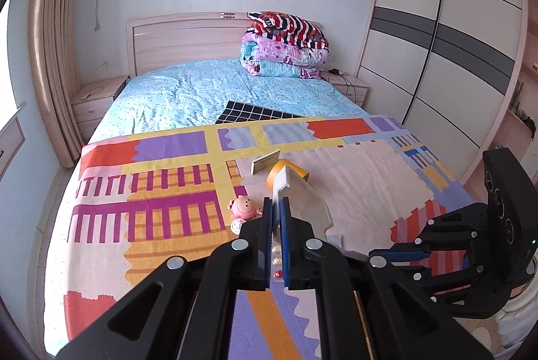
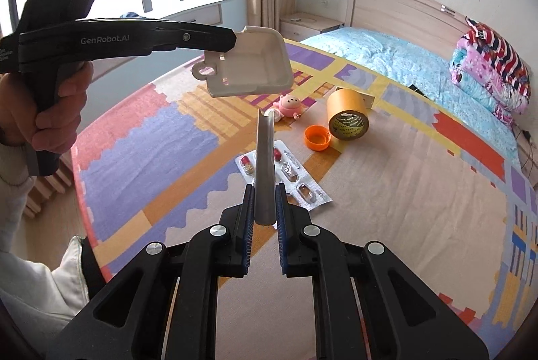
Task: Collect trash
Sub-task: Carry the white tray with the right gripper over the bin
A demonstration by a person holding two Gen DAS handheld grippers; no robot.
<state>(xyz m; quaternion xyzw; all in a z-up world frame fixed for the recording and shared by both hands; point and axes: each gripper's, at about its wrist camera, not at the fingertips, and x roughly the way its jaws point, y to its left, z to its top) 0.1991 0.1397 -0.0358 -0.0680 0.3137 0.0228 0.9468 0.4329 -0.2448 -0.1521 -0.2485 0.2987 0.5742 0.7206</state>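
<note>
left claw (image 1: 276, 212): closed on small white plastic dustpan (image 2: 250, 67); holds it by the handle, pan up in the air over bed, tilted, looks empty inside as far as visible.
right claw (image 2: 264, 192): closed on grey flat brush/scraper tool (image 2: 264, 165), seen edge-on so exact type can't tell; tip points toward the items, above the pill pack.
surface: multicolour patterned mat (image 2: 386, 208) spread over foot of bed w/ light blue sheet (image 1: 201, 91).
trash on mat: silver blister pack w/ red-white capsules (image 2: 299, 182), partly used; orange plastic bottle cap (image 2: 317, 138) just beside it; small white round lid-like item (image 1: 238, 224) near toy.
other items: brown tape roll (image 2: 348, 114), pink pig toy (image 2: 291, 104), small tan card box (image 1: 265, 161). Prob not trash, judgement only.
bin: no trash can in either view.
progress: early, my est. Tools picked up in both hands, nothing swept in yet; all small bits lie on mat, apart from pan.
left to do: lower pan to mat by blister pack, sweep pack + cap in, then dump; where to dump not shown.
risk: flat blister pack may slide under pan lip on soft mat.
</note>
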